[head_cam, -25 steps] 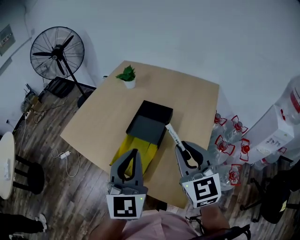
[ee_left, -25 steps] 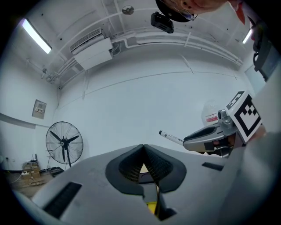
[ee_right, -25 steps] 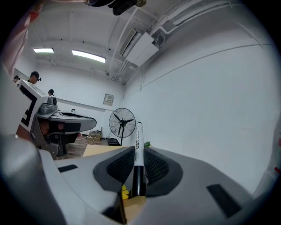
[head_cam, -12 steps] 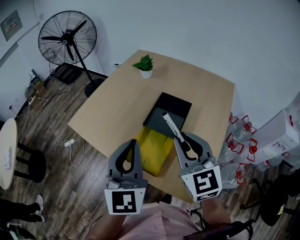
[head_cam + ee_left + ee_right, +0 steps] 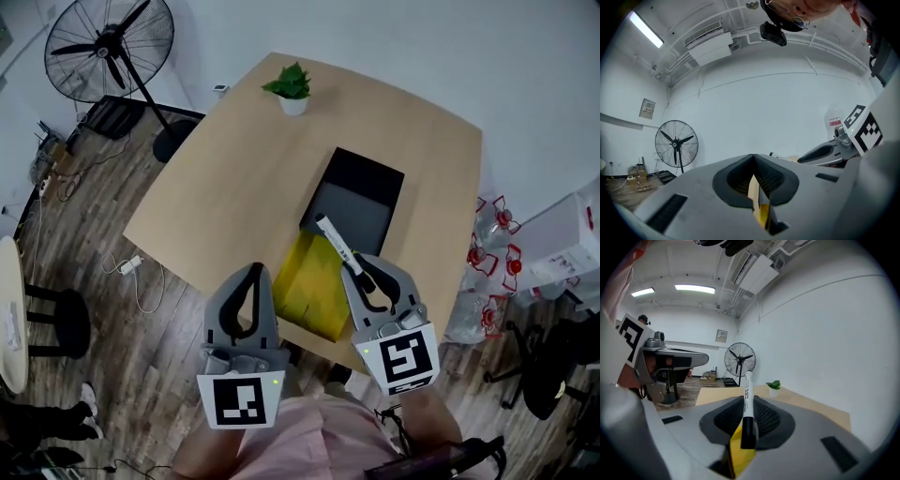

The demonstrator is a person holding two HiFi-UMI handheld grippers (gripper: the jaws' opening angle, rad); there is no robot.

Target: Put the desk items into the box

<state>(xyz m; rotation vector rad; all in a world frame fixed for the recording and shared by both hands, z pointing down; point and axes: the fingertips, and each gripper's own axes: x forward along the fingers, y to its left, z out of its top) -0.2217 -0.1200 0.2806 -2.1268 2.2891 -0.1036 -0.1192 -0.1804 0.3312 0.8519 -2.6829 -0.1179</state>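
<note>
Low in the frame, the right gripper [image 5: 360, 270] clamps one marker [image 5: 334, 246] near one black box [image 5: 364, 199]; the left gripper [image 5: 253, 272] is closed, empty.

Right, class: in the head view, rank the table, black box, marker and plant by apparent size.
1. Table
2. Black box
3. Plant and marker: unsure, since the marker is held nearer the camera.

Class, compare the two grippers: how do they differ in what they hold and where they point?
The right gripper holds a marker; the left gripper holds nothing. The right gripper's marker points at the box; the left gripper sits beside the yellow folder. Both are shut.
</note>
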